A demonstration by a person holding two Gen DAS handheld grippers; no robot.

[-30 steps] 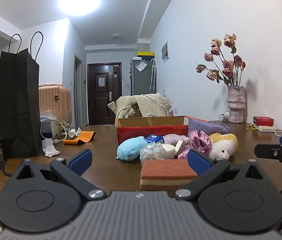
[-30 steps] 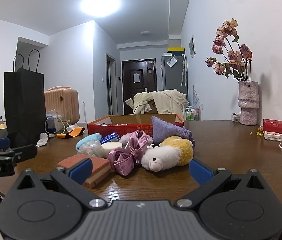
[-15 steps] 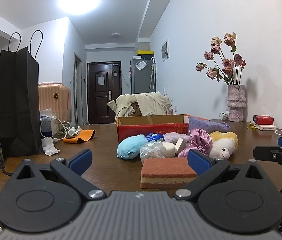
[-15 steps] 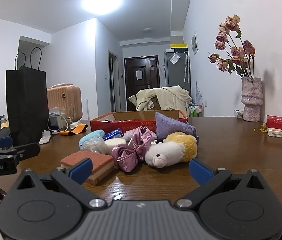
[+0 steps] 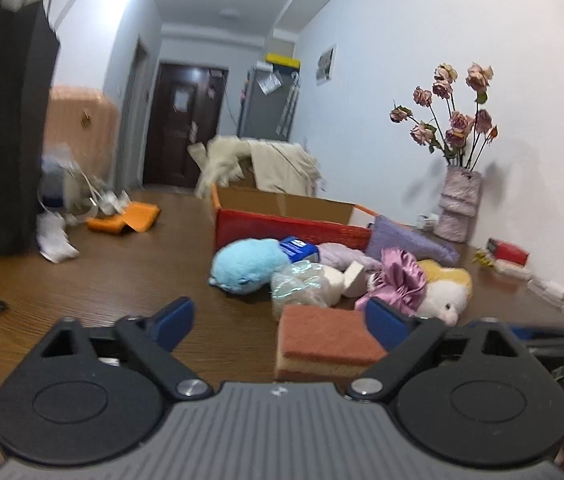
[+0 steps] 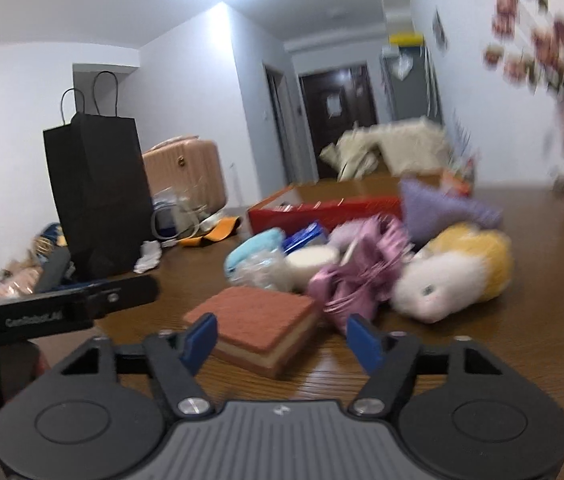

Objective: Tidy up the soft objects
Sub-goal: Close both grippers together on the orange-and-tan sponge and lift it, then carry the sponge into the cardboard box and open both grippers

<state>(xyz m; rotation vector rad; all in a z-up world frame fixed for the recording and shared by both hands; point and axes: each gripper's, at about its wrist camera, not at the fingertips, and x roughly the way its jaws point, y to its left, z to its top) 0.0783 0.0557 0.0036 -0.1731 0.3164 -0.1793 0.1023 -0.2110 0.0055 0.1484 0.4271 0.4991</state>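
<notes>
A pile of soft things lies on the brown table in front of a red cardboard box (image 5: 282,224). In it are a blue plush (image 5: 248,266), a pink satin bow (image 5: 398,280), a white and yellow plush (image 5: 446,292) and a purple cloth (image 5: 410,240). Nearest to me is a terracotta sponge (image 5: 326,340). My left gripper (image 5: 280,320) is closing, with the sponge close to its right finger and untouched. My right gripper (image 6: 282,339) is also closing. The sponge (image 6: 258,316) lies just ahead of its fingers, and no pad presses on it.
A tall black paper bag (image 6: 94,196) stands at the left, with a pink suitcase (image 6: 186,168) behind it. A vase of dried flowers (image 5: 458,204), a small red box (image 5: 508,250) and a white cable (image 5: 554,292) line the right wall side. An orange item (image 5: 126,220) lies at the back left.
Both grippers have come closer to the pile and their views have tilted and blurred. Both pairs of jaws have narrowed, the right more than the left. Nothing has been taken hold of.
</notes>
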